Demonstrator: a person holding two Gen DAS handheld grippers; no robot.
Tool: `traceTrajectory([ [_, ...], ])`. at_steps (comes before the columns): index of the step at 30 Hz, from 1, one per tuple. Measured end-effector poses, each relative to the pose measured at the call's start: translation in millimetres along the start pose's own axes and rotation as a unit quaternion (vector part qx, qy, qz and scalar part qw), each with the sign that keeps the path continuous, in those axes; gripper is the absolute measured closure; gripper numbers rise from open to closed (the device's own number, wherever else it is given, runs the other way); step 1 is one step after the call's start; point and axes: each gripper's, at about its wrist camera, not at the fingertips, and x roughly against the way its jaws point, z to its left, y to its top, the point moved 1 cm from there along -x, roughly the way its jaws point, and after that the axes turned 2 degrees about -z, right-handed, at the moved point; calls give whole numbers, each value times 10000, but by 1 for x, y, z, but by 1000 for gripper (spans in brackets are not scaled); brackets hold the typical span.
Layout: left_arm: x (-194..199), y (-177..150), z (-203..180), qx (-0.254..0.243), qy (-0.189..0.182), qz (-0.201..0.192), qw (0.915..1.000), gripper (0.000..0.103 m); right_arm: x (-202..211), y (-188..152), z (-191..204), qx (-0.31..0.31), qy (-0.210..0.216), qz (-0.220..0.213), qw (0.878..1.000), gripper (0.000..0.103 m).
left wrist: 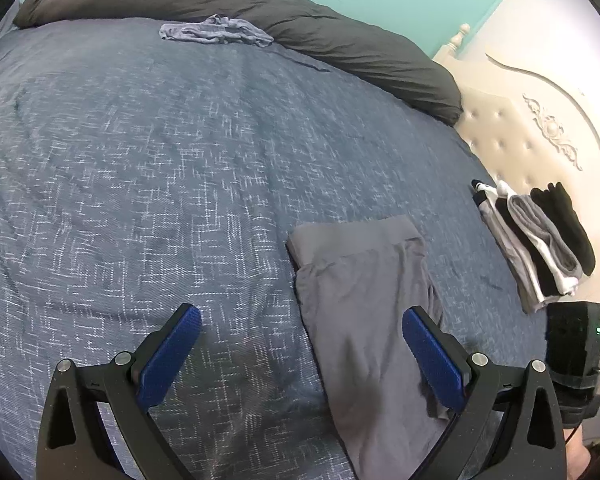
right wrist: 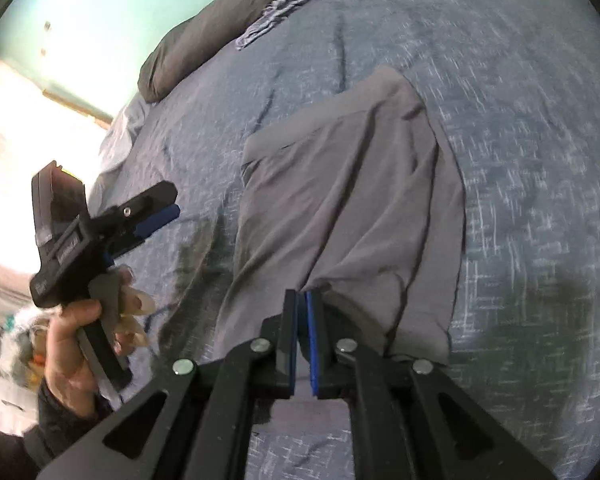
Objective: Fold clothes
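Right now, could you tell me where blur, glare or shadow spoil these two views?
Left wrist view: fisheye bends the bedspread; the headboard glares pale. Right wrist view: the blanket's pattern smears at right, the left edge is blown out white, and dark shadows lie beside the grey garment pinched by the right gripper.

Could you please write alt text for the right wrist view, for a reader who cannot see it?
The right gripper is shut on the near edge of a grey folded garment lying on a blue patterned bedspread. At left, a hand holds the left gripper above the bed.
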Motion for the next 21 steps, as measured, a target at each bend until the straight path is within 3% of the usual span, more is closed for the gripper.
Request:
traceTrajectory([
  [2, -1, 0, 2, 25, 5, 10, 10000, 0, 15, -1, -9, -161, 45, -207, 9996, 93],
  [4, 1, 0, 2, 30, -8, 10, 10000, 0, 31, -2, -21, -398, -33, -460, 9981, 78],
  [6, 2, 0, 1, 29, -20, 1, 10000, 0, 42, -6, -41, -748, -238, -573, 9953, 76],
  [9, 2, 1, 0, 27, -23, -9, 10000, 0, 41, -16, -64, -1160, -375, -414, 9917, 76],
  [14, -1, 0, 0, 24, -7, 17, 10000, 0, 25, -26, -65, -1131, -366, -114, 9928, 76],
  [17, -1, 0, 0, 18, -1, 31, 10000, 0, 15, -28, -67, -1227, -402, -26, 9916, 87],
  [18, -1, -1, 0, 18, 1, 33, 10000, 0, 13, -29, -67, -1260, -408, -14, 9912, 97],
  [21, -1, 0, 0, 29, 5, 26, 10000, 0, 21, -28, -65, -1227, -493, -189, 9910, 100],
])
